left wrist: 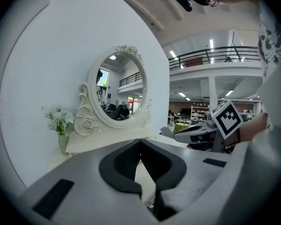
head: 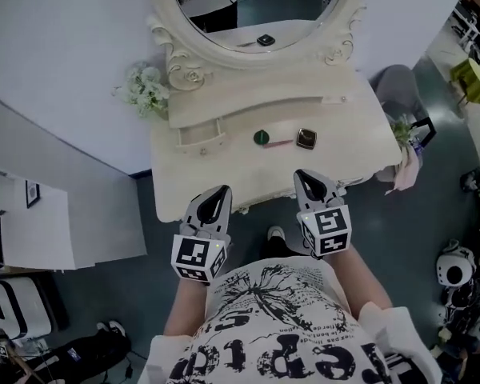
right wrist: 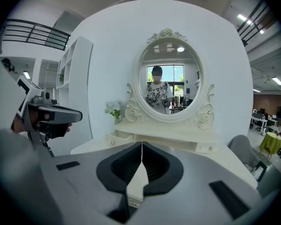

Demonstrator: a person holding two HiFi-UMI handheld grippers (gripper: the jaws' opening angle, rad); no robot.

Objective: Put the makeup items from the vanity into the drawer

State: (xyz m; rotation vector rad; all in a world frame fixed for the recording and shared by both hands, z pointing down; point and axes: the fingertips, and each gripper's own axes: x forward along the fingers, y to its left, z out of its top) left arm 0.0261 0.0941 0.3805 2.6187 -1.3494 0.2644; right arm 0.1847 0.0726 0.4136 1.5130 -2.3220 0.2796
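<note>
1. A person stands at the front edge of the cream vanity worktop [head: 348, 138], with a hand-held gripper in each hand.
2. Left hand-held gripper [head: 221, 192]: jaws pressed together with nothing between them, tips at the worktop's front edge.
3. Right hand-held gripper [head: 304, 176]: jaws pressed together, empty, tips near the makeup but touching none of it.
4. The makeup lies in a row mid-worktop: green round pot [head: 261, 138], thin pink stick [head: 281, 143], brown square compact [head: 306, 138].
5. The small drawer [head: 201, 139] at the left end of the raised shelf is pulled out a little. It is left of the row.
6. An oval mirror [head: 260, 10] stands behind, with white flowers [head: 148, 90] at the back left corner.
</note>
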